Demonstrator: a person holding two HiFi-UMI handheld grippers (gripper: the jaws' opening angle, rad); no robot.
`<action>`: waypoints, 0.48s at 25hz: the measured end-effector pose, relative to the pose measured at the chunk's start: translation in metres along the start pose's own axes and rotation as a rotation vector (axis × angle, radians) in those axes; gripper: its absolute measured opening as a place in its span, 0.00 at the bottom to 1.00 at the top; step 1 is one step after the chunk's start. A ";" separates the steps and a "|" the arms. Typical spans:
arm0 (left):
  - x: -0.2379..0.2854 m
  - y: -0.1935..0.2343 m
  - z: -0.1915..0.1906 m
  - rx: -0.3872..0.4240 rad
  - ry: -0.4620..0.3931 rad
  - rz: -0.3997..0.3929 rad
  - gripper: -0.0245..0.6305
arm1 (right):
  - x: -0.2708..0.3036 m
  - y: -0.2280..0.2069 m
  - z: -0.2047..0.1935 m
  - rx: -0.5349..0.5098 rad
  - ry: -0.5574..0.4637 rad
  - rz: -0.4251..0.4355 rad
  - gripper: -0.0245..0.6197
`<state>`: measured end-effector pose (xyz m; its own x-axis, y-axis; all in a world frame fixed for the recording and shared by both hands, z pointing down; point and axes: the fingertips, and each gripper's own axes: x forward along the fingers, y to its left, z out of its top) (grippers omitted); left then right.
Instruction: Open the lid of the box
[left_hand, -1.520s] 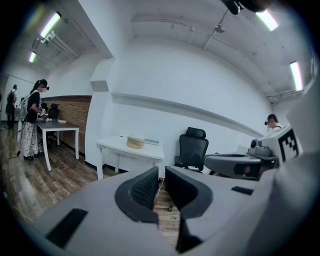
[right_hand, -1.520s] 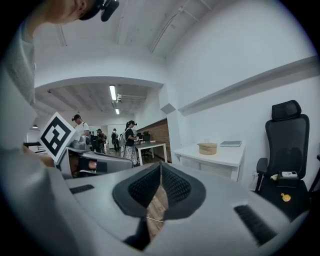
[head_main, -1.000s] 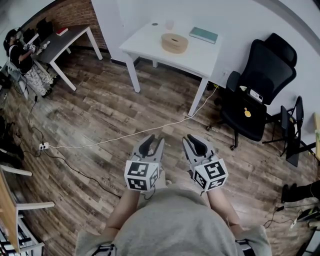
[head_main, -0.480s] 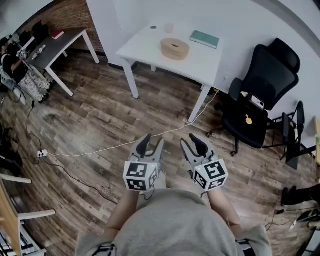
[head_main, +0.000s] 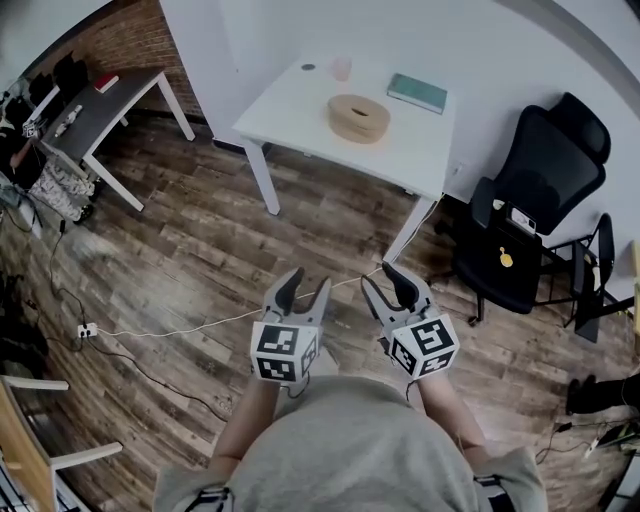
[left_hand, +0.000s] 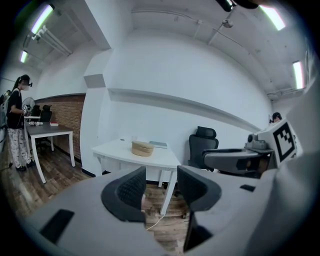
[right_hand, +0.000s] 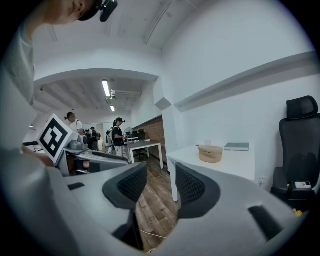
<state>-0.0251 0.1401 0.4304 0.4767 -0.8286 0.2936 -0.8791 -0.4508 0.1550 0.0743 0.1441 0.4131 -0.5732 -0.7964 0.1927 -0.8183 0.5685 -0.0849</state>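
The round tan box (head_main: 359, 117) with its lid on sits on a white table (head_main: 300, 95) far ahead; it shows small as the box (left_hand: 142, 148) in the left gripper view and the box (right_hand: 210, 153) in the right gripper view. My left gripper (head_main: 304, 288) and right gripper (head_main: 388, 282) are held side by side over the wooden floor, well short of the table. Both have just been opening their jaws; both stand open, nothing between their pads.
A teal book (head_main: 417, 92) and a small cup (head_main: 342, 68) lie on the white table. A black office chair (head_main: 525, 215) stands to the right. A grey desk (head_main: 100, 105) is at far left. A white cable (head_main: 200, 322) crosses the floor. People (right_hand: 119, 136) stand far off.
Both grippers have moved forward toward the white table, which now looks nearer. Their jaws stand wider apart than a second ago.
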 end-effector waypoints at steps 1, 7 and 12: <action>0.006 0.008 0.004 0.000 0.002 -0.004 0.32 | 0.009 -0.002 0.003 0.000 0.001 -0.004 0.32; 0.042 0.054 0.026 0.002 0.004 -0.025 0.32 | 0.062 -0.017 0.021 0.001 -0.004 -0.041 0.33; 0.071 0.087 0.041 0.012 0.012 -0.054 0.33 | 0.102 -0.031 0.039 0.000 -0.016 -0.075 0.33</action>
<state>-0.0671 0.0284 0.4261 0.5236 -0.7988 0.2961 -0.8517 -0.4992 0.1594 0.0398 0.0372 0.3973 -0.5106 -0.8401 0.1830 -0.8592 0.5067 -0.0710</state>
